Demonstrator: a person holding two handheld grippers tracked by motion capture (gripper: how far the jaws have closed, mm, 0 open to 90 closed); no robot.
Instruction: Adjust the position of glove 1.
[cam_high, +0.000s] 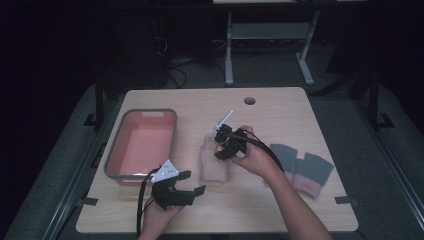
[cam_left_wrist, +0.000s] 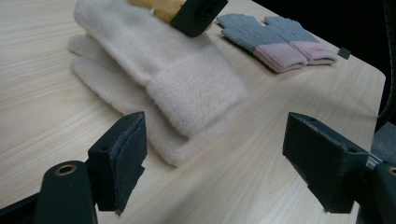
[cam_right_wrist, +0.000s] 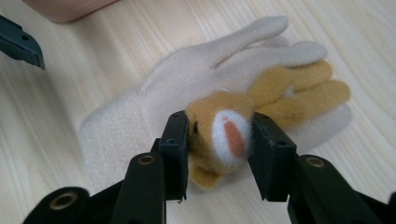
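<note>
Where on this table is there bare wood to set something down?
Free: the far strip of the table beyond the bin, and the near edge between the two forearms. Crowded: the middle, with the cream gloves, and the right side by the grey gloves.

- Left gripper (cam_high: 192, 182), low and left of centre in the high view, lies level with its jaws spread wide and empty.
- Right gripper (cam_right_wrist: 219, 142), mid-frame, has its jaws clamped on something soft, forearm entering from lower right.

Black left gripper (cam_high: 195, 189) (grey three-cornered top plate) trails a black cable.
</note>
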